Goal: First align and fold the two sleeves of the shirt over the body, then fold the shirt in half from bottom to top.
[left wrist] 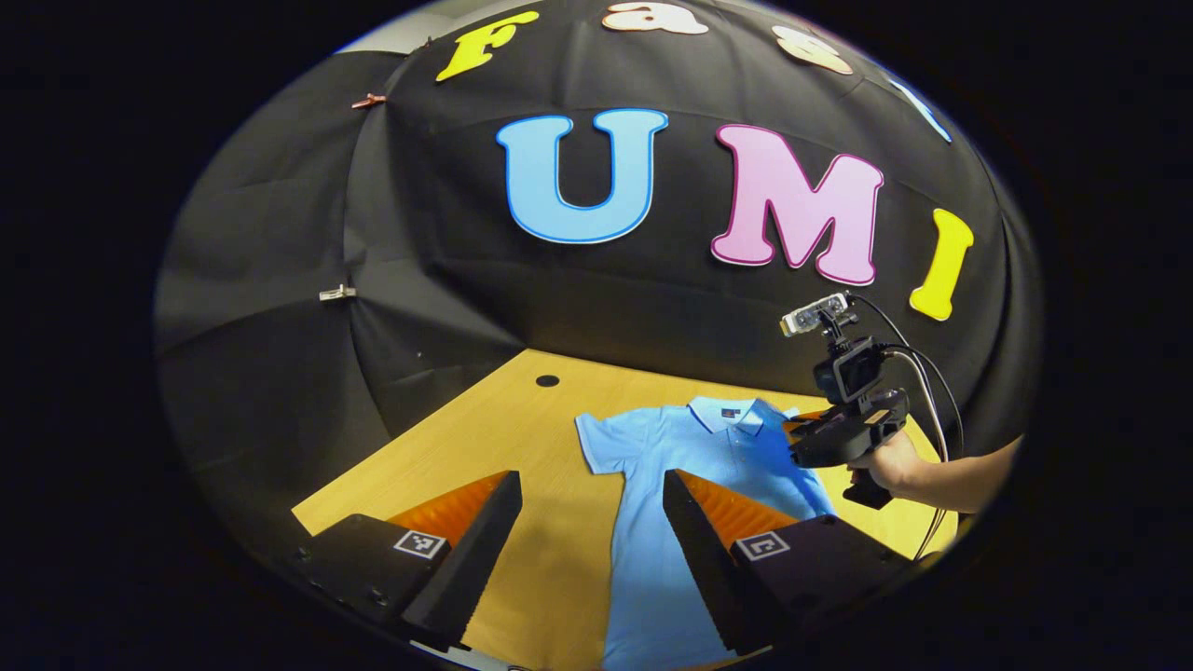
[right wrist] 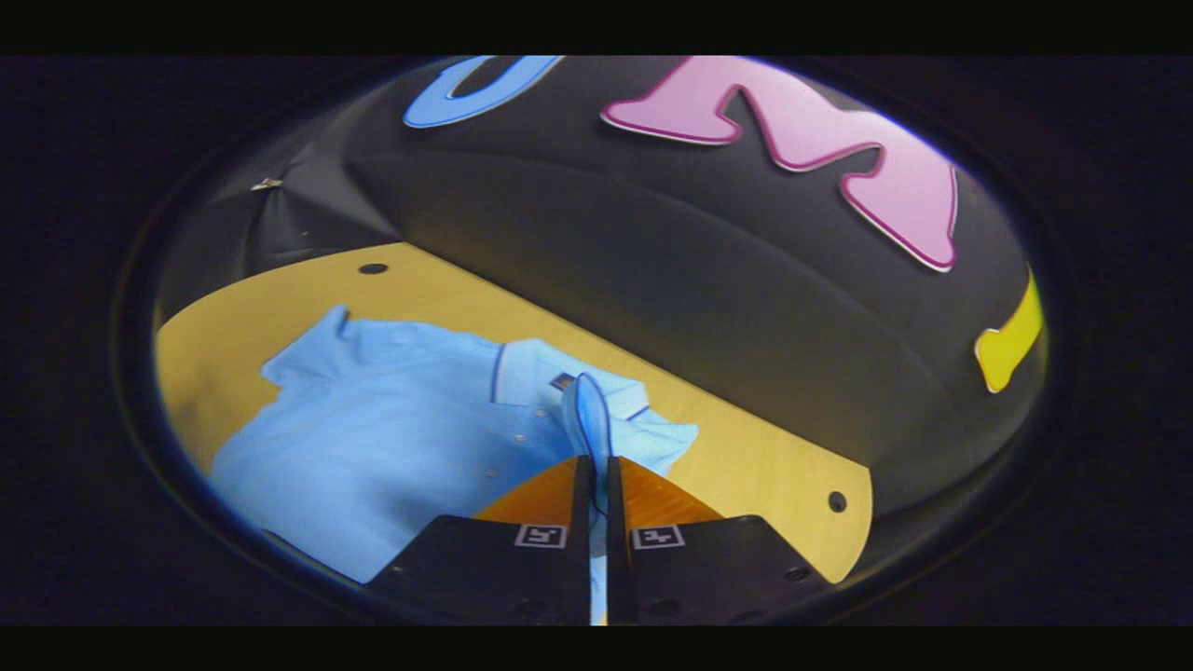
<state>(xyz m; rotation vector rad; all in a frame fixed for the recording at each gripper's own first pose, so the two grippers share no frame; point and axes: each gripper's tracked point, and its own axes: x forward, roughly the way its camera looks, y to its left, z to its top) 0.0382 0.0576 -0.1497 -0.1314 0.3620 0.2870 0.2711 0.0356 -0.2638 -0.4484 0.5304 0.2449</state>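
The light-blue shirt (left wrist: 680, 485) lay flat mid-table (left wrist: 522, 419), collar toward the far edge. The right gripper (right wrist: 596, 485) pinched its sleeve (right wrist: 591, 419) in closed jaws; the left gripper (left wrist: 592, 522) hovered with jaws wide open.

Shirt (left wrist: 652, 559) hem cut off by edge; collar label too small.

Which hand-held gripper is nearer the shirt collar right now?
Right. The right hand-held gripper pinches sleeve fabric beside the collar; the left hand-held gripper hangs open over the shirt's lower body.
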